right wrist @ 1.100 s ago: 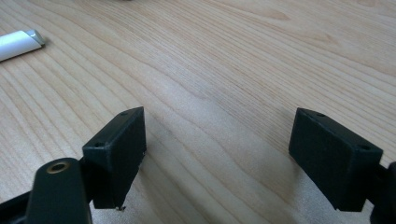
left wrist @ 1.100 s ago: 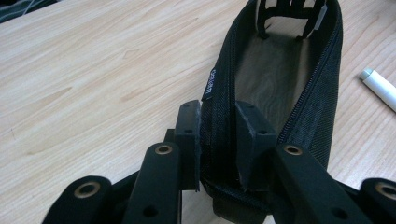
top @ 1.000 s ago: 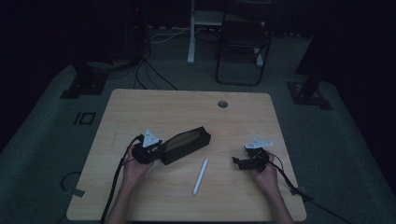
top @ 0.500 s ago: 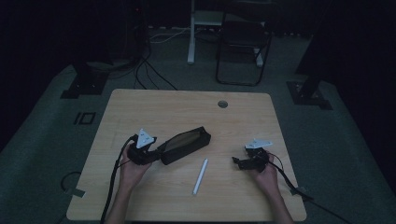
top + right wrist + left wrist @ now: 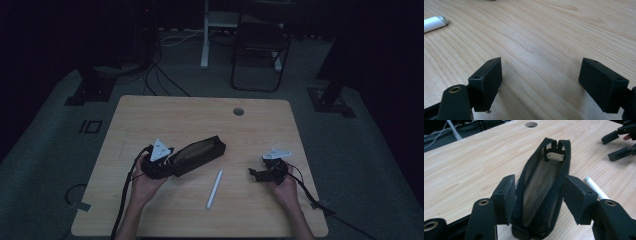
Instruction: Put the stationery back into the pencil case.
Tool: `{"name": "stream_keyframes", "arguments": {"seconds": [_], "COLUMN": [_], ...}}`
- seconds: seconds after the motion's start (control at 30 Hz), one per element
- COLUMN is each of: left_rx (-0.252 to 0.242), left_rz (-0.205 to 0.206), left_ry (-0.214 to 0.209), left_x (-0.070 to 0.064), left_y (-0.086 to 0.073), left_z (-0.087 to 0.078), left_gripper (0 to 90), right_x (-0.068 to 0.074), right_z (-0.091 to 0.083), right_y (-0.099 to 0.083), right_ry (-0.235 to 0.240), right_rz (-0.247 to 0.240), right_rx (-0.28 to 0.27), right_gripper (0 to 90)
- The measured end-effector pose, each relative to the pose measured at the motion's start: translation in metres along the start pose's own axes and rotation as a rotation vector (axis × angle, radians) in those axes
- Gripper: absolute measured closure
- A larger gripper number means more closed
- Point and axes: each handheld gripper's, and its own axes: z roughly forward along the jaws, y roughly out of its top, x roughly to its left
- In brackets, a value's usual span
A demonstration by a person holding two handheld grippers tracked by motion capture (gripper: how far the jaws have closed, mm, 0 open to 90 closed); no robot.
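Note:
A long black pouch lies open on the wooden table, showing its tan lining. My left gripper grips the pouch's near end; in the left gripper view both pads press against the pouch's sides. A white pen lies on the table just right of the pouch. My right gripper rests low over bare wood at the table's right, its jaws wide apart with nothing between them. The pen's tip shows at the upper left of the right gripper view.
A round cable hole sits near the table's far edge. A dark chair and cables stand on the floor beyond the table. Each gripper's cable trails off the near edge.
The left gripper has shifted slightly at the pouch's near end. The pouch, the pen and the right gripper stay where they were.

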Motion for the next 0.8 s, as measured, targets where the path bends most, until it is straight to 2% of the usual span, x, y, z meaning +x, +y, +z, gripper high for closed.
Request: {"name": "stream_keyframes", "arguments": {"seconds": [0.07,0.43,0.7,0.8], "left_rx": [-0.005,-0.017,-0.021,-0.018], "left_rz": [0.009,0.018,0.013,-0.005], "left_ry": [0.005,-0.027,-0.067,-0.098], "left_x": [-0.005,-0.022,-0.036,-0.039], "left_y": [0.003,0.012,0.015,0.015], "left_z": [0.0,0.003,0.009,0.012], "left_gripper": [42.2,42.2,43.5,45.6], "right_x": [0.0,0.0,0.0,0.0], "right_z": [0.0,0.0,0.0,0.0], "right_y": [0.0,0.0,0.0,0.0], "right_ry": [0.0,0.0,0.0,0.0], "right_rz": [0.0,0.0,0.0,0.0], "right_rx": [0.0,0.0,0.0,0.0], "right_gripper": [19.1,19.1,19.0,19.0]}}
